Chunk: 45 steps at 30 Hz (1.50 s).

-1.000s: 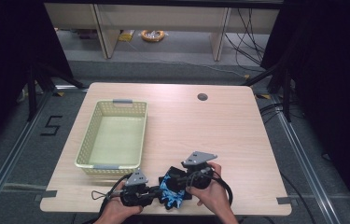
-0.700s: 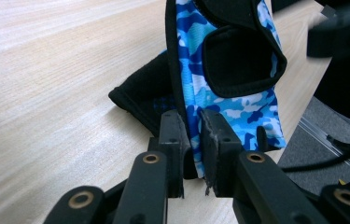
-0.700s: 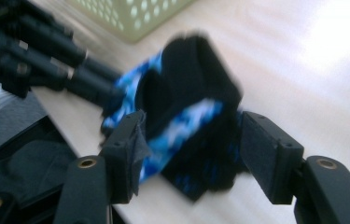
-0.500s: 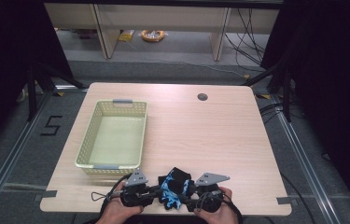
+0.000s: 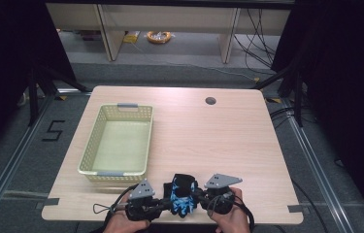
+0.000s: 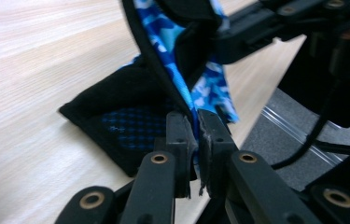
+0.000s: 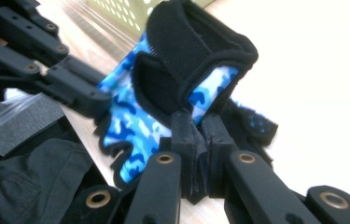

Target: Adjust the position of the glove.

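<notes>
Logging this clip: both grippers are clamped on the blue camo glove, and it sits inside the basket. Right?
Not quite. Both grippers, left and right, are clamped on the glove, but the high view shows it at the table's near edge, outside the basket.

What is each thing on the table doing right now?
Glove: blue camouflage and black, pinched from both sides at the table's near edge, partly lifted.
Left gripper: shut on the glove's edge.
Right gripper: shut on the glove.
Basket: upright on the table, nothing inside.
</notes>
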Available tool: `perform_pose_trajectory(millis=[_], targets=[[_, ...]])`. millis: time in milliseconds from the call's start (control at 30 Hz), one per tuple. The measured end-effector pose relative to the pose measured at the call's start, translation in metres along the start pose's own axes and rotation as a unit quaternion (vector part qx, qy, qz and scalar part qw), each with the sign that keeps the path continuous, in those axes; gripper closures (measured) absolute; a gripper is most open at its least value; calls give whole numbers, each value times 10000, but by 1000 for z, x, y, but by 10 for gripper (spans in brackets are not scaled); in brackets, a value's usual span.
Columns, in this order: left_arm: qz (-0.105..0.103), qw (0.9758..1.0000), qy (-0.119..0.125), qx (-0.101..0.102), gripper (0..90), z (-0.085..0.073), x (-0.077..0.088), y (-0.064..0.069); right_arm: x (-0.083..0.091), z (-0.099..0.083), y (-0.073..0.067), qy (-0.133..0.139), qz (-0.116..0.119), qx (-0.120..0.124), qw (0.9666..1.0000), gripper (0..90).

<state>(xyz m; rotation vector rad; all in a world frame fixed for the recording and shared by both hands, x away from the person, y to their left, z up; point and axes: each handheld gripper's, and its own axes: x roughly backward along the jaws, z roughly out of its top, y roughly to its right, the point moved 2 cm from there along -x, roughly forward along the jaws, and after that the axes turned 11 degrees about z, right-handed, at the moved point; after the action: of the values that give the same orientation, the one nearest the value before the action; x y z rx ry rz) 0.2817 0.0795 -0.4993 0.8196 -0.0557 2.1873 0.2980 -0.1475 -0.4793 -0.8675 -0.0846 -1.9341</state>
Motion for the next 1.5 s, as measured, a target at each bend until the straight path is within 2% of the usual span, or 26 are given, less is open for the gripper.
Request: perform_pose_trajectory(millis=[167,200,267,333,367,533,633,667,700,733,767,800,833,900,967,1000,1033,1067,1100,1133,1200,1233,1267,1300,1367,1500], targets=[[-98,9999,42,-18,832,0,2,6,-1,9,0,-166,12,210,9996,858],[-77,10000,-39,40,831,0,2,7,-2,12,0,-172,-24,297,9994,857],[-142,9998,88,69,831,1,0,9,-3,17,1,-287,-29,413,9987,856],[-205,9997,22,143,829,2,-1,10,-5,23,1,-349,-46,499,9981,854],[-188,9995,71,241,828,1,-3,12,-6,28,3,-391,-46,564,9976,853],[-218,9996,-35,168,817,-1,-10,17,-14,41,6,-641,-21,795,9948,852],[-195,9997,-95,150,817,-1,-14,21,-21,44,8,-786,24,859,9932,853],[-248,9994,-47,217,816,-2,-17,23,-25,45,8,-829,51,824,9931,852],[-183,9996,-109,203,808,-3,-19,23,-27,46,9,-948,82,869,9917,851],[-283,9992,-193,187,798,-4,-21,23,-31,45,9,-1020,124,858,9910,848],[-286,9991,-210,231,792,-6,-24,24,-34,45,11,-1001,47,903,9909,845],[-298,9989,-231,273,784,-8,-27,25,-38,44,11,-1081,84,945,9896,840],[-305,9988,-314,227,778,-10,-29,24,-42,44,12,-1145,87,1000,9883,829],[-300,9984,-408,240,751,-13,-31,24,-46,41,12,-1236,-28,934,9879,794],[-278,9985,-405,233,742,-14,-31,23,-48,40,14,-1261,-106,987,9870,751],[-310,9984,-414,243,732,-14,-30,23,-50,39,14,-1187,-79,992,9879,723],[-280,9984,-479,130,724,-14,-28,21,-51,39,15,-1152,-59,1033,9879,697],[-264,9983,-492,134,702,-14,-28,22,-50,38,16,-1194,13,1013,9877,674],[-315,9978,-574,131,679,-14,-25,23,-52,36,16,-1093,-2,979,9892,644],[-320,9984,-459,99,679,-15,-25,24,-52,36,16,-1093,-2,979,9892,644],[-356,9978,-552,75,648,-18,-22,24,-52,35,18,-1037,-76,1046,9891,604],[-354,9979,-527,85,633,-18,-20,24,-51,35,18,-1095,27,1031,9886,589],[-360,9980,-522,-14,619,-19,-18,23,-52,34,18,-1135,76,1042,9880,574],[-351,9980,-523,-6,609,-18,-15,23,-52,34,18,-1107,55,1053,9882,562],[-297,9987,-422,12,598,-16,-9,20,-55,34,18,-1049,54,1037,9890,556],[-160,9996,-214,40,583,-10,-2,8,-48,36,20,-849,-46,1052,9908,545]])
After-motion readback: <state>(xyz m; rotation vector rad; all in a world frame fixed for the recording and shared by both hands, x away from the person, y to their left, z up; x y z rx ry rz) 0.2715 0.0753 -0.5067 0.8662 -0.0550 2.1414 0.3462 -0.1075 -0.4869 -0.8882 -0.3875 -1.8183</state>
